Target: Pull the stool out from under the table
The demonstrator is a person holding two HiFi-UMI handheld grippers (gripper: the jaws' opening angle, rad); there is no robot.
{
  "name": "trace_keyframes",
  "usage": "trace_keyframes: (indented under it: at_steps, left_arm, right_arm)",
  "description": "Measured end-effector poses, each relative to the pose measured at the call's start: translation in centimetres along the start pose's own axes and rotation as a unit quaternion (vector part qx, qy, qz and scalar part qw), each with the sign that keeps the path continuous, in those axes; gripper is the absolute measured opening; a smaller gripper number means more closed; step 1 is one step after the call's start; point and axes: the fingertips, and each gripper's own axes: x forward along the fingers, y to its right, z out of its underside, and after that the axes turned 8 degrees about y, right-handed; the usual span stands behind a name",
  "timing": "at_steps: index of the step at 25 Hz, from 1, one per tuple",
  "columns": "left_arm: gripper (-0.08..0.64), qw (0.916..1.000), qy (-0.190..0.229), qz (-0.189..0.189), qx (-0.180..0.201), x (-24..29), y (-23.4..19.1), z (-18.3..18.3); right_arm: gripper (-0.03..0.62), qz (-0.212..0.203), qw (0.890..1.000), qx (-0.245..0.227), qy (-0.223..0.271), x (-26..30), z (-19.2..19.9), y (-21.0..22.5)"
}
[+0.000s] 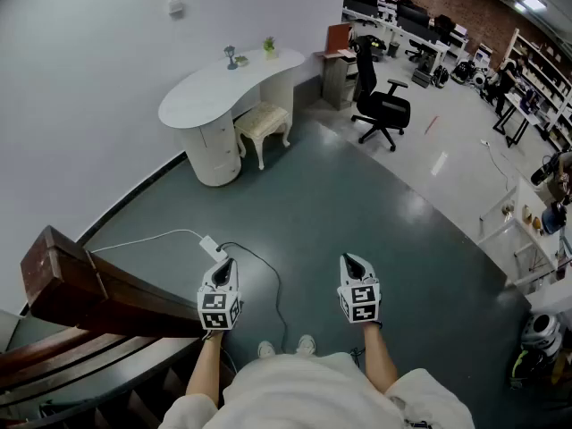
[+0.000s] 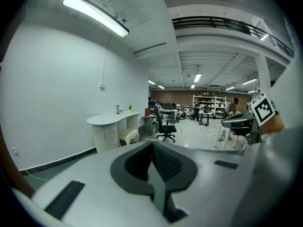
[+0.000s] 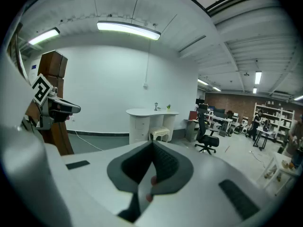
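On my feed the big white curved bench [image 1: 214,92] sits against the far wall [image 1: 80,52]. The black office chair [image 1: 382,107] is off to its right. The cream stool [image 1: 262,121] is tucked partway under the bench's edge. Both tongs are well back from all that. The left tongs [image 1: 223,268] and right tongs [image 1: 352,264] are each clamped fully together, with nothing in them.

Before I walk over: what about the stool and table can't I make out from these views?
- Stool, head view: rear covered by the table top; depth underneath unclear.
- Stool, gripper views: too small to pick a grip spot.
- Small grey item on the table, head view: too small to identify.
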Motion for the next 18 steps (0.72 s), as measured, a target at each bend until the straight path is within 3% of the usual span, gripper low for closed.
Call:
trace_keyframes:
  at_steps: [10,13,14,15,16,18]
  left_arm:
    - [0.011,0.9999,0.006,-0.008,-0.003,0.2,0.8,-0.1]
    - [0.014,0.9995,0.014,0.015,-0.022,0.7,1.7,-0.4]
    - [0.063,0.9991,0.014,0.028,-0.029,1.0,2.2,-0.4]
    - [0.154,0.9986,0.013,0.039,-0.034,1.3,2.6,-0.3]
    - [0.219,0.9982,0.012,0.045,-0.039,1.6,2.9,-0.2]
    - [0.221,0.9981,0.007,0.046,-0.042,2.2,3.5,0.2]
  right_arm:
    - [-0.004,-0.011,1.000,0.005,0.002,0.0,0.8,0.5]
    - [-0.003,-0.029,0.999,0.015,0.015,0.4,0.6,0.5]
    - [0.070,-0.042,0.999,0.021,0.019,0.6,0.4,0.3]
    - [0.252,-0.054,0.998,0.025,0.024,0.8,0.2,0.2]
    - [0.290,-0.060,0.997,0.028,0.029,1.0,0.1,0.3]
    - [0.291,-0.060,0.997,0.028,0.033,1.3,0.2,0.9]
